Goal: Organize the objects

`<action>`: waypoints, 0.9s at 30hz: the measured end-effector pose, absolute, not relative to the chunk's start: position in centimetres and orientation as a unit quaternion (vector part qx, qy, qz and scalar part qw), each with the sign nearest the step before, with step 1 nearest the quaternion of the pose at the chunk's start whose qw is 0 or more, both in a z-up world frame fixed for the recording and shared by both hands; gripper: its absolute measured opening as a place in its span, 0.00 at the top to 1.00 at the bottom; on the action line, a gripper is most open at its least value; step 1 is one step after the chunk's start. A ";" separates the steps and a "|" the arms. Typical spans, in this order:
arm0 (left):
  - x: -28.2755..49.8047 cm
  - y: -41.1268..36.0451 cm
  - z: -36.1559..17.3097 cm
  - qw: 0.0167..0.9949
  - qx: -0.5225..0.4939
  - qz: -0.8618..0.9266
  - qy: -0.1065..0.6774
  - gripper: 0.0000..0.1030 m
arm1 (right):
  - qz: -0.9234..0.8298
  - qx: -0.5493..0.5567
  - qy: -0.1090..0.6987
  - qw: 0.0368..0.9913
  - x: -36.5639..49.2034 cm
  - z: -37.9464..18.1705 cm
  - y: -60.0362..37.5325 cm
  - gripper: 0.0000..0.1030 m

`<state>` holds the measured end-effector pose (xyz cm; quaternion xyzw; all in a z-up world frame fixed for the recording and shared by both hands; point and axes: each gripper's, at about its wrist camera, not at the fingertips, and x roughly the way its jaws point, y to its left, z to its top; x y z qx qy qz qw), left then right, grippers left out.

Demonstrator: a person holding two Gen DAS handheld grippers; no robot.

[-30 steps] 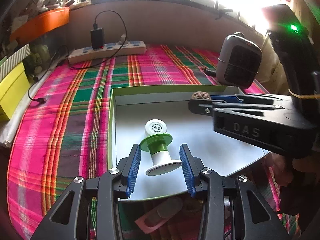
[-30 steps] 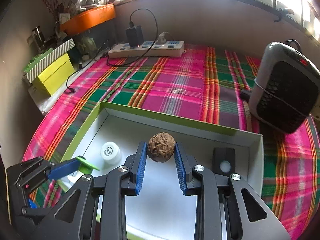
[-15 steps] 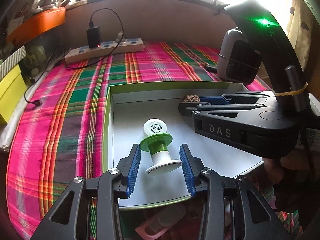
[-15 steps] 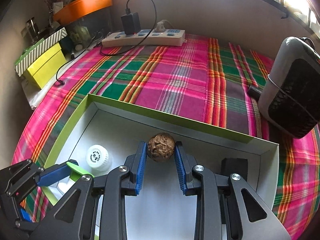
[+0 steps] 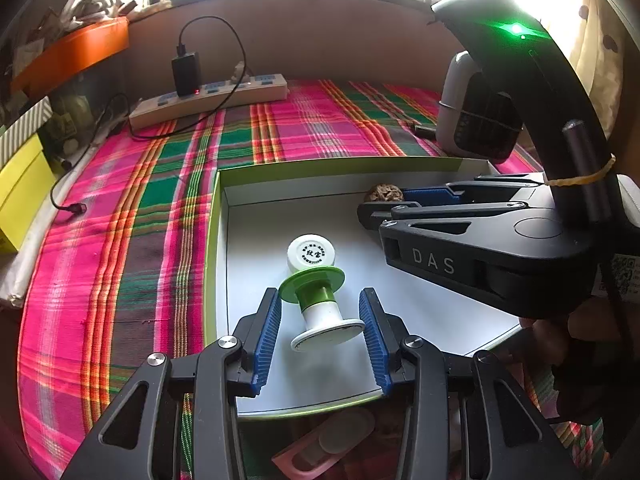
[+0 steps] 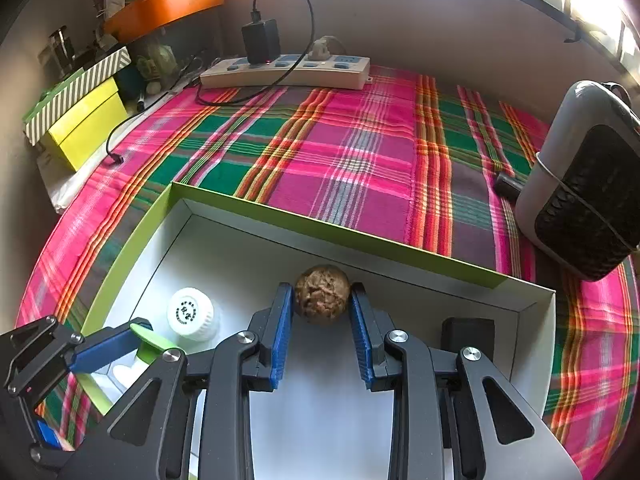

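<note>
My left gripper [image 5: 320,320] is shut on a tilted green-and-white spool [image 5: 316,300], low over the near left of a white box with a green rim [image 5: 340,164]. A small white jar with a printed lid [image 5: 312,254] sits just beyond the spool. My right gripper [image 6: 322,296] is shut on a brown wrinkled walnut [image 6: 322,294] close to the box's far wall [image 6: 320,236]. In the left wrist view, the right gripper [image 5: 380,202] reaches in from the right with the walnut [image 5: 384,193] at its tip.
A small black block [image 6: 468,332] lies in the box's right corner. On the plaid cloth stand a power strip [image 6: 284,72] at the back, a grey heater [image 6: 588,184] on the right and a yellow box [image 6: 84,124] on the left. A pink item [image 5: 320,444] shows under the box's near edge.
My right gripper has edged a little toward the box's far wall with the walnut still in it. The left gripper and its spool have kept still.
</note>
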<state>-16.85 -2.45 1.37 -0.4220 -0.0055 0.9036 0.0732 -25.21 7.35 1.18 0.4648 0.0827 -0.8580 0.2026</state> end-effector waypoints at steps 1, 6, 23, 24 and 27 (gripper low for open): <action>-16.9 -2.4 1.3 0.072 -0.422 0.903 -0.004 0.63 | -0.858 0.465 0.083 0.202 -25.2 1.2 7.3 0.71; -16.8 -2.5 1.2 0.071 -0.423 0.903 -0.002 0.63 | -0.859 0.466 0.083 0.194 -25.3 1.2 7.3 0.65; -16.6 -2.5 1.7 0.069 -0.425 0.903 -0.004 0.63 | -0.864 0.462 0.072 0.185 -24.9 1.7 7.7 0.53; -16.5 -2.5 1.7 0.068 -0.425 0.903 -0.004 0.63 | -0.865 0.462 0.071 0.184 -24.8 1.7 7.8 0.53; -16.0 -2.6 2.0 0.065 -0.423 0.904 -0.002 0.63 | -0.867 0.458 0.068 0.183 -24.5 2.1 7.9 0.53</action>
